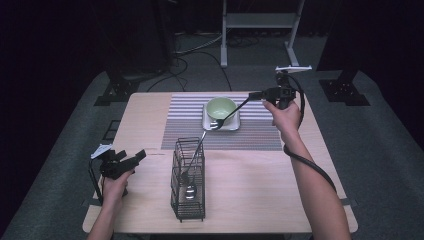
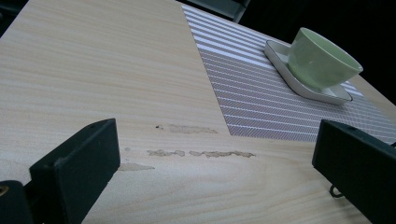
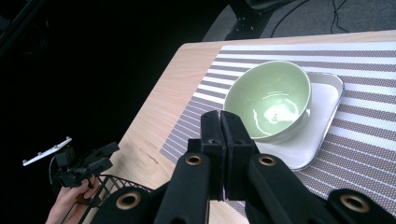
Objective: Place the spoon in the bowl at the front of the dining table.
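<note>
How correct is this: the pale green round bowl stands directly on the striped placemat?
Not quite. The pale green round bowl stands on a white square plate, which lies on the striped placemat; the right gripper view shows it.

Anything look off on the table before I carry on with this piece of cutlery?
Mostly tidy. The tabletop has scuffed, peeling patches near the striped placemat's corner. The green bowl sits off-centre on its white plate. In the wire caddy, a spoon leans diagonally.
</note>
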